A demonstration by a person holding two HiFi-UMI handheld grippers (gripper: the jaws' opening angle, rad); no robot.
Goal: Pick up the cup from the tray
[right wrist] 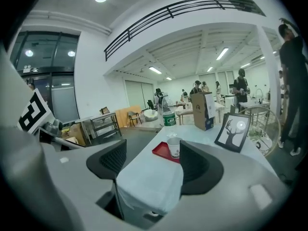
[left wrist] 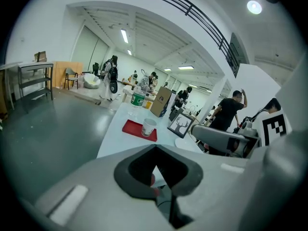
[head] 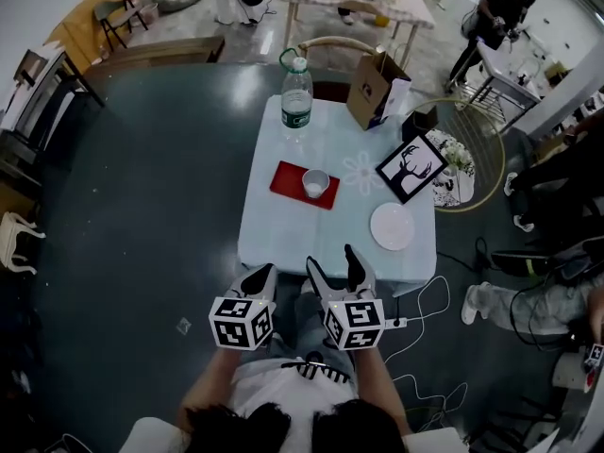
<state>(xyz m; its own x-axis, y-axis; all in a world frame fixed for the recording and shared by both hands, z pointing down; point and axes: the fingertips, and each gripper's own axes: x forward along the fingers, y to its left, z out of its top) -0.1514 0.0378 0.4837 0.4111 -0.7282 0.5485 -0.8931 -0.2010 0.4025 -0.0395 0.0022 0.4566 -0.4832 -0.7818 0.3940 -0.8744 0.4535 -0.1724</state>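
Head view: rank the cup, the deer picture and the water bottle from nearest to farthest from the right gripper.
1. The cup, on the red tray, straight ahead of the right gripper.
2. The deer picture, farther off to the right.
3. The water bottle, farthest back, beyond the tray.

One pale-clothed square table [head: 283,239] carries one white paper cup [head: 316,184], one red rectangular tray [head: 288,177], one clear plastic bottle [head: 296,93] far left, one brown paper bag [head: 370,88], one black-framed deer picture [head: 412,169], one round white plate [head: 392,226].
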